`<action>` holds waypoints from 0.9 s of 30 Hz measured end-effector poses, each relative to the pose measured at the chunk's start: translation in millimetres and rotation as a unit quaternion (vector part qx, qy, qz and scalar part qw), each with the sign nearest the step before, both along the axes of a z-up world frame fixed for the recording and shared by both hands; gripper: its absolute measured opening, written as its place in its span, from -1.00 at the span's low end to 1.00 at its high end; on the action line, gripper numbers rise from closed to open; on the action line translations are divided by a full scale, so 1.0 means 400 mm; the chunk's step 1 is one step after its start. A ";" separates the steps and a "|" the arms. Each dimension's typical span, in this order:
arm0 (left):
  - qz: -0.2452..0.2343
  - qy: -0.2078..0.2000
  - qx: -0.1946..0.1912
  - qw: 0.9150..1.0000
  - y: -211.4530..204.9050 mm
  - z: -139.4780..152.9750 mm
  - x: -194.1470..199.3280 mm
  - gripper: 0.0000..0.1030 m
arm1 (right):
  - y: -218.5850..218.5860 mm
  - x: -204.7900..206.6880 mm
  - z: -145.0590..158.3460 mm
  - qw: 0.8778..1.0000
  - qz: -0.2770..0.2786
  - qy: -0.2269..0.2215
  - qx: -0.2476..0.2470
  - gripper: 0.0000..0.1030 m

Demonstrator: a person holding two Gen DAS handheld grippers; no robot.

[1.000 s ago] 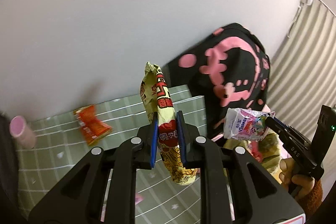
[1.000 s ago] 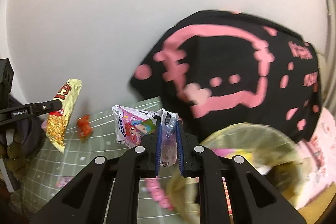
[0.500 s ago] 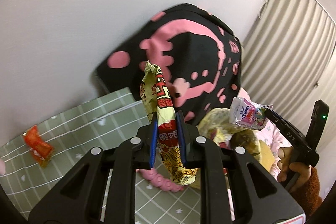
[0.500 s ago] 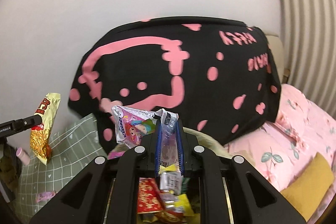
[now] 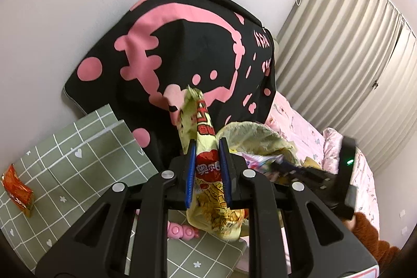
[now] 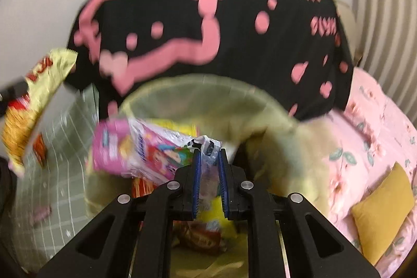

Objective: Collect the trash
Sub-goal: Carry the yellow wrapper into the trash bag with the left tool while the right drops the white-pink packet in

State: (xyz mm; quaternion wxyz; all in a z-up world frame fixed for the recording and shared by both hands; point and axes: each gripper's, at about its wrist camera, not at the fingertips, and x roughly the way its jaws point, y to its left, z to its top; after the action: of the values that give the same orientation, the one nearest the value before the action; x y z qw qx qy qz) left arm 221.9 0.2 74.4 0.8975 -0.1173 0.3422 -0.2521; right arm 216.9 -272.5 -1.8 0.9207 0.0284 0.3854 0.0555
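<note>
At the far left of the left wrist view an orange wrapper (image 5: 17, 190) lies alone on the green checked mat (image 5: 86, 160), well apart from both tools; if it is overlooked the collecting stays unfinished. In the centre of that view the left gripper (image 5: 207, 171) is pinching a yellow snack bag (image 5: 208, 173) about its middle, the bag standing up between the blue pads (image 5: 190, 171) with its lower end hanging below them. The bag hangs near the rim of the yellow-green bin bag (image 5: 260, 133), but I cannot tell whether it is over the opening; released here it could land on the mat or by the small pink object (image 5: 182, 231) under the tool. To the right, the right gripper (image 5: 286, 170) reaches in, partly hidden, so the two tools are crowded at one opening and could knock each other. In the right wrist view, the yellow snack bag shows at the left edge, and in the centre the right gripper pinches the clear end of a pink tissue pack (image 6: 146, 150), which sticks out to the left above the bin's soft rim. That thin film hold could slip or cling to the pads, and the pack could catch the floppy rim and tip outside. The frame is blurred, so the exact clearance is unclear.
</note>
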 end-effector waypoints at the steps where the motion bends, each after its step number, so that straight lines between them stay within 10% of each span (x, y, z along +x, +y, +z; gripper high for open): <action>1: -0.002 0.000 0.000 1.000 -0.003 -0.001 -0.002 -0.69 | 0.002 -0.004 -0.009 1.000 0.004 0.006 0.001 -0.73; 6: -0.017 0.000 -0.008 1.000 -0.023 0.000 -0.006 -0.69 | -0.002 -0.025 -0.003 1.000 0.009 0.002 0.008 -0.67; 10: -0.037 -0.014 -0.007 0.999 -0.063 0.014 -0.016 -0.69 | -0.025 -0.059 0.031 1.000 -0.007 -0.020 0.009 -0.17; 27: -0.138 -0.011 -0.029 0.990 -0.300 -0.003 0.015 -0.69 | -0.211 -0.216 0.101 0.989 -0.130 -0.063 0.033 -0.17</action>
State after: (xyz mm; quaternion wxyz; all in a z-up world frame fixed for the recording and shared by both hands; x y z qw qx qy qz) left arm 228.0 -119.6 73.0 0.8539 -0.0919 0.3379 -0.3851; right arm 130.6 -356.7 38.7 0.9413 0.1045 0.3172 -0.0500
